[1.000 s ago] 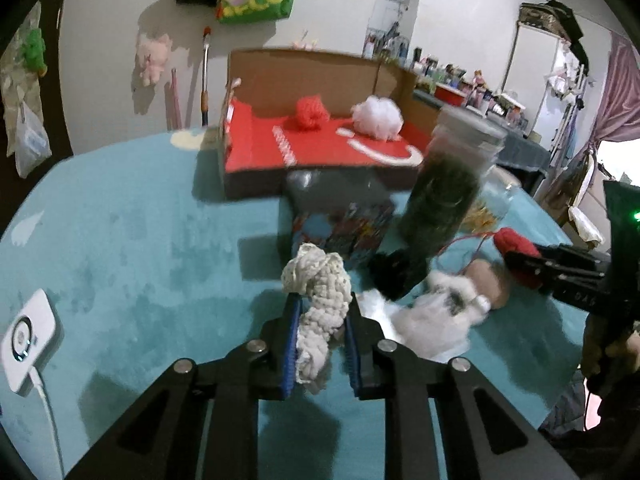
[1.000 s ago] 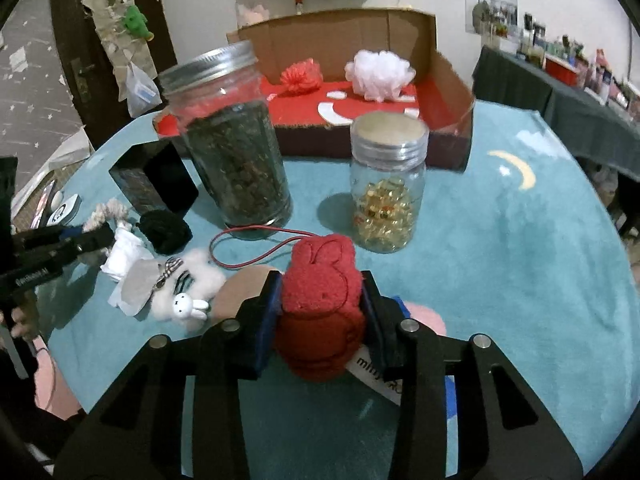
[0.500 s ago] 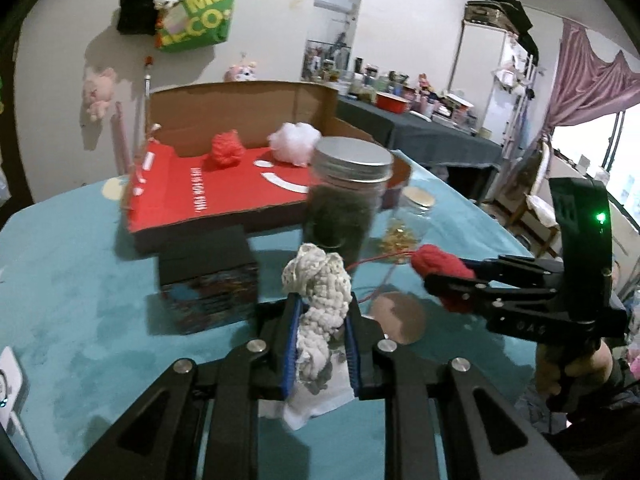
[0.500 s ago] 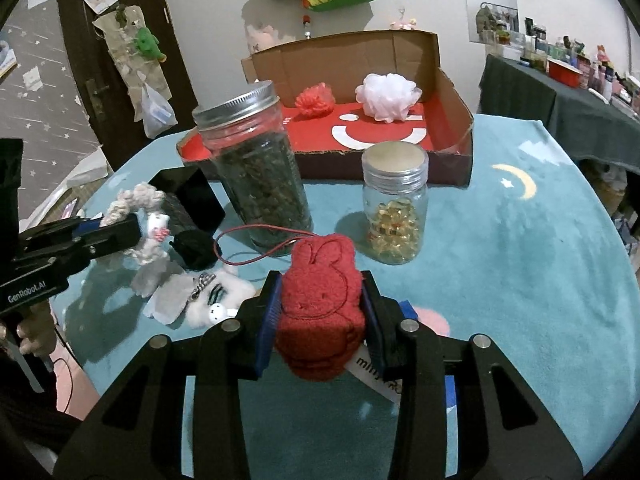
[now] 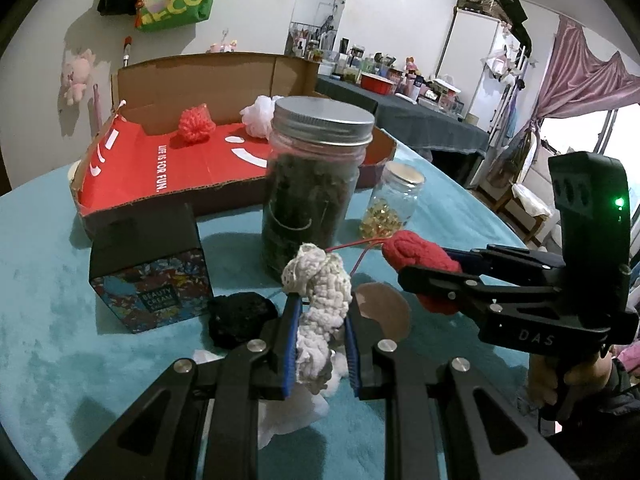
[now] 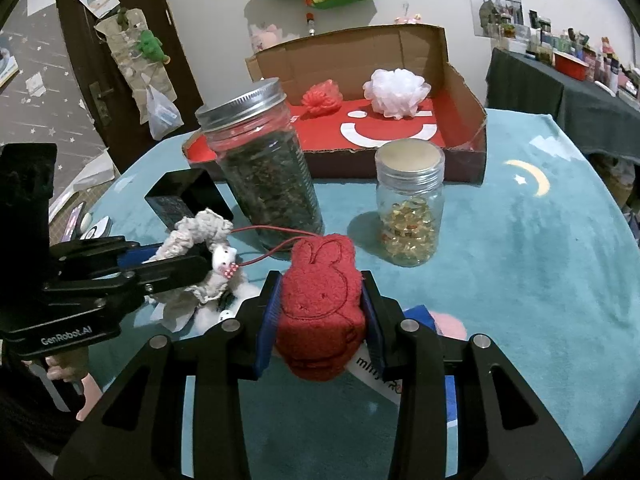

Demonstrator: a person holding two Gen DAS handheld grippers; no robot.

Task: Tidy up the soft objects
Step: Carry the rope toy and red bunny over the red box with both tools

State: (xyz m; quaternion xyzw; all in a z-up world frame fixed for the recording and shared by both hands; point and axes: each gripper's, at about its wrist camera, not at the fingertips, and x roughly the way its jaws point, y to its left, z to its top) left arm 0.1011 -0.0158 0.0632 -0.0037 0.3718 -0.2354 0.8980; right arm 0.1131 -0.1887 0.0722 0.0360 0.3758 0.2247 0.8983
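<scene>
Counting two jars (image 6: pixel 264 160), two pompoms (image 6: pixel 396 88)

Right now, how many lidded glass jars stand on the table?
2. The tall jar of dark dried leaves stands near the cardboard box's front; the shorter jar of golden capsules stands to its right. Others could be hidden.

The right claw (image 6: pixel 320 316) clamps a red bunny plush (image 6: pixel 320 304) above the teal tablecloth (image 6: pixel 520 280).

Tall lidded jar (image 6: pixel 266 162) of dark leaves, small jar (image 6: pixel 410 210) of gold beads, patterned black box (image 5: pixel 150 272)
</scene>
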